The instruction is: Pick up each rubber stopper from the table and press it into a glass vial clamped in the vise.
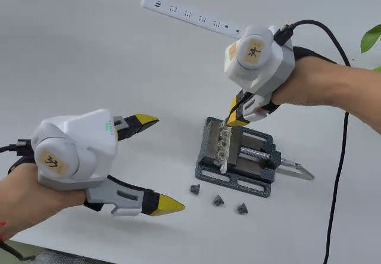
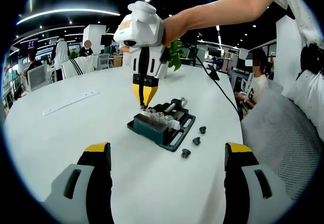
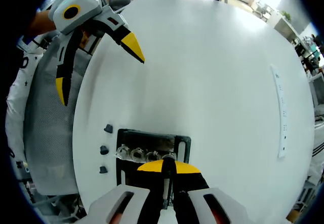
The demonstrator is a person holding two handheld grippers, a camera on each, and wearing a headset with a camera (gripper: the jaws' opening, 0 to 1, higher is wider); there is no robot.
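Three stoppers [image 1: 218, 200] lie near the vise [image 1: 259, 157]; our right gripper [image 1: 231, 120], pinched narrow, tips the far vial [image 1: 227, 133]; our left gripper [image 1: 168, 162] gapes wide.

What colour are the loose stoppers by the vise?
Dark grey stoppers; the head view shows them best.

White round table [image 1: 89, 55]. Vise [image 1: 238, 179] stands near the front edge, three stoppers [image 1: 218, 200] in a row just beside it. Power strip [image 1: 187, 15] lies well apart, farther back.
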